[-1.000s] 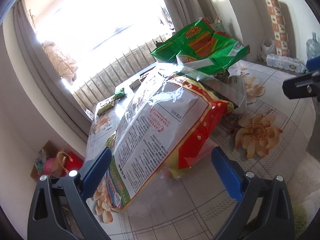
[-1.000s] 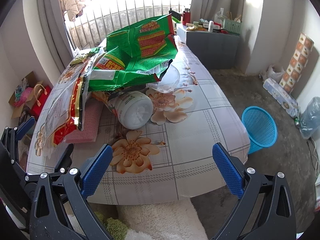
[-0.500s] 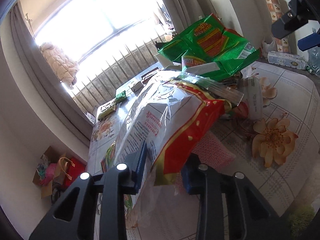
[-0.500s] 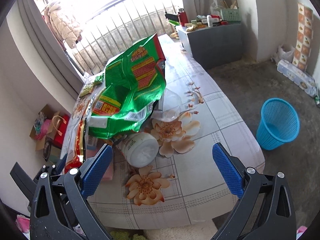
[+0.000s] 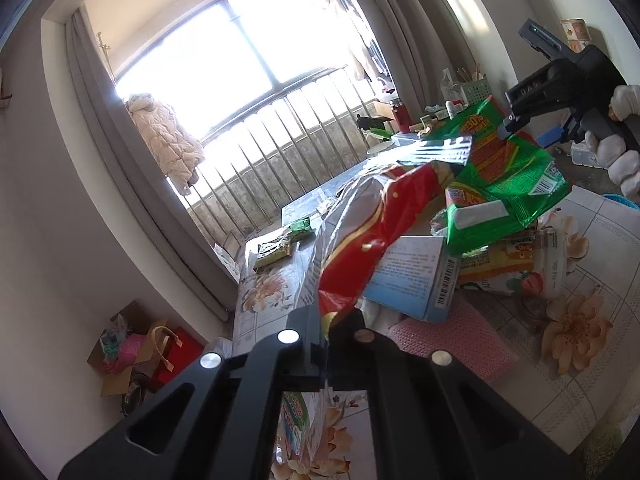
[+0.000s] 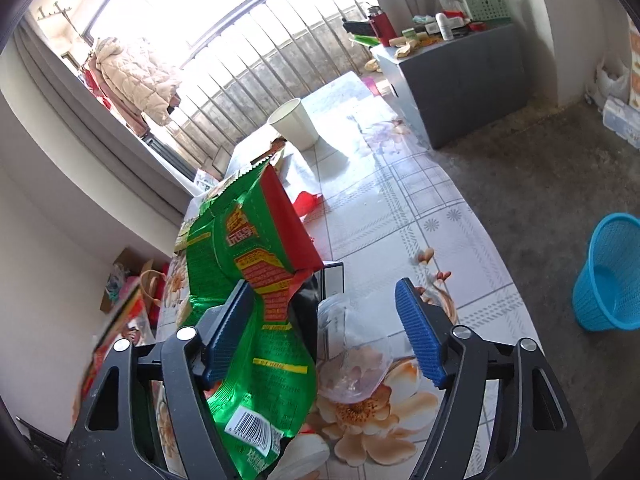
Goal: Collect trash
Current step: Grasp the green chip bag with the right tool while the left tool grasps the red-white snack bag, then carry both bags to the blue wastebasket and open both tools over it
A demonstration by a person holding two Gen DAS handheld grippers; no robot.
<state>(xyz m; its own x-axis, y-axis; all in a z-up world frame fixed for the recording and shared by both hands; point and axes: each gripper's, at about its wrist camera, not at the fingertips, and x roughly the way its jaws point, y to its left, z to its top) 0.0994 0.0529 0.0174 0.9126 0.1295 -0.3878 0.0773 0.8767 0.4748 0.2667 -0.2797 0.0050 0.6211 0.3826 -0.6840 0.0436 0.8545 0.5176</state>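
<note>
My left gripper (image 5: 326, 320) is shut on the bottom edge of a red and clear snack bag (image 5: 380, 224), which hangs lifted over the floral table (image 5: 592, 380). A green snack bag (image 5: 504, 176) lies on the pile behind it. In the right wrist view that green snack bag (image 6: 256, 280) stands between the jaws of my right gripper (image 6: 322, 284), which are closing. The bag leans on the left finger (image 6: 226, 332); the right finger (image 6: 418, 332) is clear of it. From the left wrist view my right gripper (image 5: 520, 120) shows over the bag's top, held by a gloved hand (image 5: 624, 160).
A blue basket (image 6: 608, 276) stands on the floor right of the table. A white cup (image 6: 294, 124), a clear plastic cup (image 6: 348, 352), a blue-white box (image 5: 412, 276), a pink cloth (image 5: 452, 340) and small green packets (image 5: 280, 240) lie on the table. A grey cabinet (image 6: 460, 72) stands behind.
My left gripper closed on the red bag and lifted it. My right gripper swung from the table's near edge over to the green bag, and its jaws have narrowed around it.
</note>
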